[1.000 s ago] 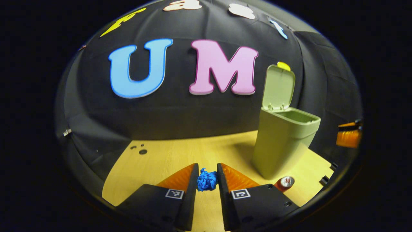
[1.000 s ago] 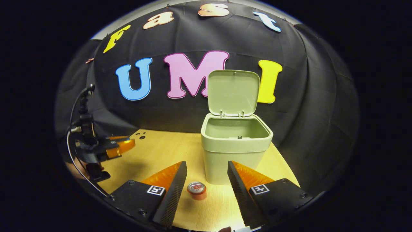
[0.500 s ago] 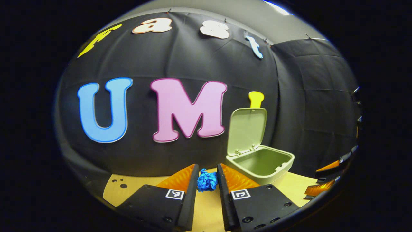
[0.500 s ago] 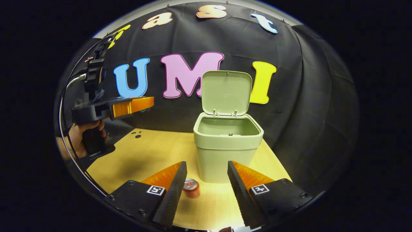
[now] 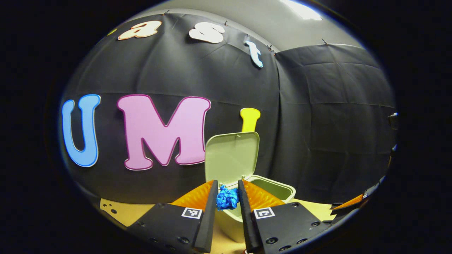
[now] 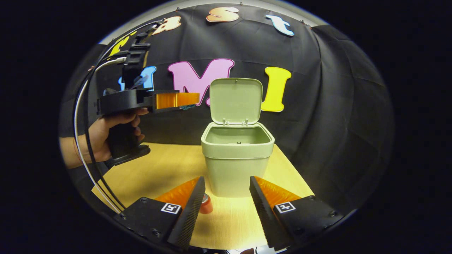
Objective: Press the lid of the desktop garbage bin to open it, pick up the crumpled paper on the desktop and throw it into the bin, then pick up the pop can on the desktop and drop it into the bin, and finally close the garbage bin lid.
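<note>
- The left gripper (image 5: 227, 192) is pinching the crumpled paper (image 5: 227, 198), a blue wad with no clear long axis, between its two jaws, which are standing only as far apart as the wad is wide.
- In the right gripper view this gripper (image 6: 183, 100) is being held level in a hand (image 6: 106, 135), high above the worktop (image 6: 166, 169), its fingers pointing toward the bin's raised lid (image 6: 236, 100) and stopping just short of it.
- The garbage bin (image 6: 236, 165) is standing upright on the worktop with its lid tipped up and back on the rear hinge; the inside that is showing looks bare.
- In the left gripper view the bin's open mouth (image 5: 273, 188) is lying just beyond the wad and slightly to its right.
- The right gripper (image 6: 226, 192) is hanging low over the worktop with its jaws spread wide and gripping nothing.
- The pop can (image 6: 206, 204) is standing upright, its long axis vertical, just beside the bin's front and partly hidden behind this gripper's left finger; any writing on it is too small to read.
</note>
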Demonstrator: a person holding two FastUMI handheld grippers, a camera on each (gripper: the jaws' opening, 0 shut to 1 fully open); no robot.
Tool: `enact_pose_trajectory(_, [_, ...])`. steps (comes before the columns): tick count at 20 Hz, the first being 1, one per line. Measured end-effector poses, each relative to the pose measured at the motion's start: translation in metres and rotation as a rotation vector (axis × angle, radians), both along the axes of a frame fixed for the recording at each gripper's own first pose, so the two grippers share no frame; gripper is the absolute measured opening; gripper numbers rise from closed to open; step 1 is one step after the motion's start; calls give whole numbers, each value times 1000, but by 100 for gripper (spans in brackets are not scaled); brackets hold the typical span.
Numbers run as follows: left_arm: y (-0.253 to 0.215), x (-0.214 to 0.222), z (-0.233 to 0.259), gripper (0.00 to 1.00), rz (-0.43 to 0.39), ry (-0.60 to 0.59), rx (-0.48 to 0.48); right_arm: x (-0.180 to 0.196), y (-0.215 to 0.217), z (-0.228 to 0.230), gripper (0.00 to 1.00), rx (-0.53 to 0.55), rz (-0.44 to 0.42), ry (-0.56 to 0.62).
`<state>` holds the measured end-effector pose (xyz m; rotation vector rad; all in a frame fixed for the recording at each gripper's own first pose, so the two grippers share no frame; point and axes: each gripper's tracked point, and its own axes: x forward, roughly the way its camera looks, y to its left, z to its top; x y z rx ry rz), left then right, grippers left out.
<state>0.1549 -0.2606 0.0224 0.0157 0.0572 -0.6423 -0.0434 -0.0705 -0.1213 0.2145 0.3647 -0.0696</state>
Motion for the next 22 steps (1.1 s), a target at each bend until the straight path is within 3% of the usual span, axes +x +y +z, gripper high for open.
enact_pose_trajectory(5, [-36,18,-28,39,-61,78,13,-4,-10,-8,81,16,-19,15])
enact_pose_trajectory(6, [-41,23,-36,42,-61,100,20,-5,-12,-10,81,19,-24,19])
enact_pose_trajectory(8, [-47,33,-50,36,-63,134,36,-12,-17,-15,81,25,-27,27])
enact_pose_trajectory(16, [-66,52,-91,41,-58,195,104,-10,-20,-28,86,60,-18,58])
enact_pose_trajectory(22, [-66,50,-95,62,-63,205,102,-5,-20,-33,89,56,-30,67])
